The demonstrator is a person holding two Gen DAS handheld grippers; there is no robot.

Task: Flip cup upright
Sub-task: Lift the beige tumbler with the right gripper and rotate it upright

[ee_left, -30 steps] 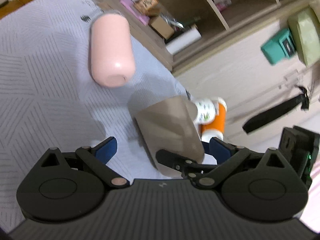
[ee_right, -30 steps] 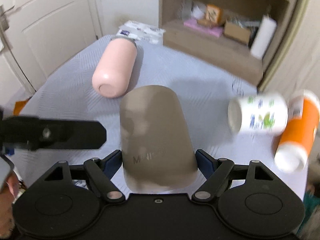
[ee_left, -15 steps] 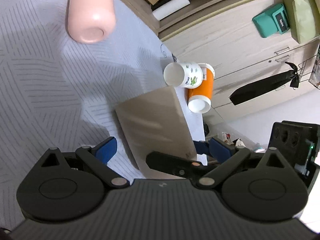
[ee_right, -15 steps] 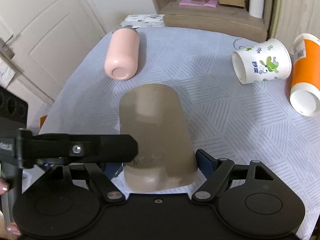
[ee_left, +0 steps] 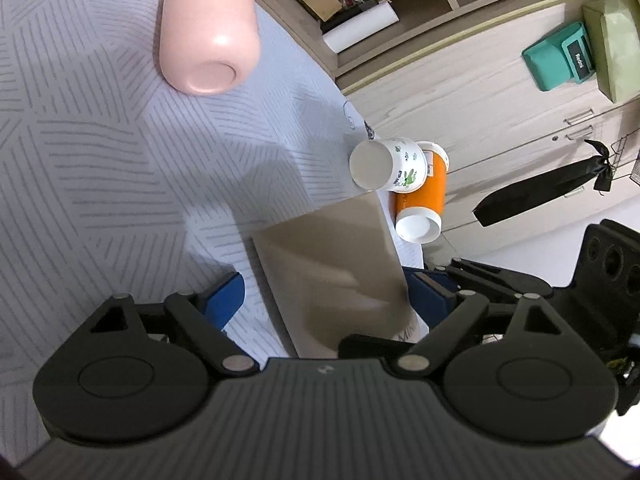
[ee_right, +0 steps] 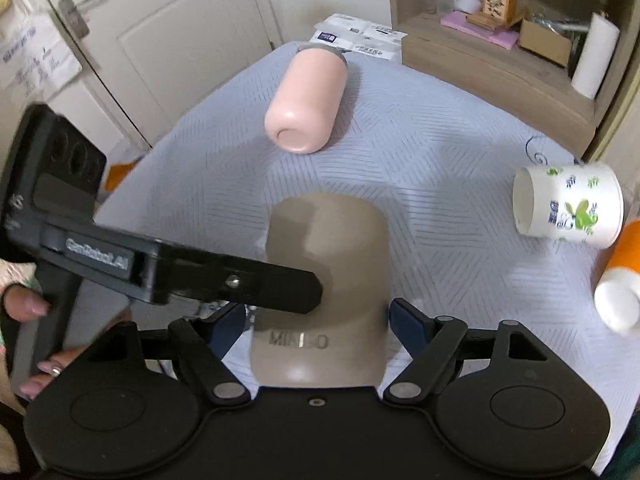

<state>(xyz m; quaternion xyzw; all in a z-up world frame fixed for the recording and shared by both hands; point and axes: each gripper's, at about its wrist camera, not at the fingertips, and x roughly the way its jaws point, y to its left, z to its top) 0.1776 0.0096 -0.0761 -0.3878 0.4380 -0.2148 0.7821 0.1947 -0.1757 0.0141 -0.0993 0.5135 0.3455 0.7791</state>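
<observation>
A taupe cup (ee_right: 326,280) marked MINISO sits between the blue pads of my right gripper (ee_right: 318,322), closed end pointing away; the pads look wide and I cannot tell if they touch it. It also shows in the left wrist view (ee_left: 332,272), between the pads of my left gripper (ee_left: 328,296), which is open around it. The left gripper's finger (ee_right: 240,280) reaches across the cup's left side in the right wrist view. A pink cup (ee_right: 308,100) lies on its side further back; it shows too in the left wrist view (ee_left: 206,28).
A white printed paper cup (ee_right: 568,206) and an orange cup (ee_right: 620,276) lie on their sides at the right table edge. The grey patterned tablecloth (ee_right: 440,160) covers the table. Wooden shelves (ee_right: 500,40) stand behind; a white door (ee_right: 160,40) stands at left.
The left gripper has swung further across the taupe cup's left side. The views have shifted, and the pink cup looks nearer in the left wrist view.
</observation>
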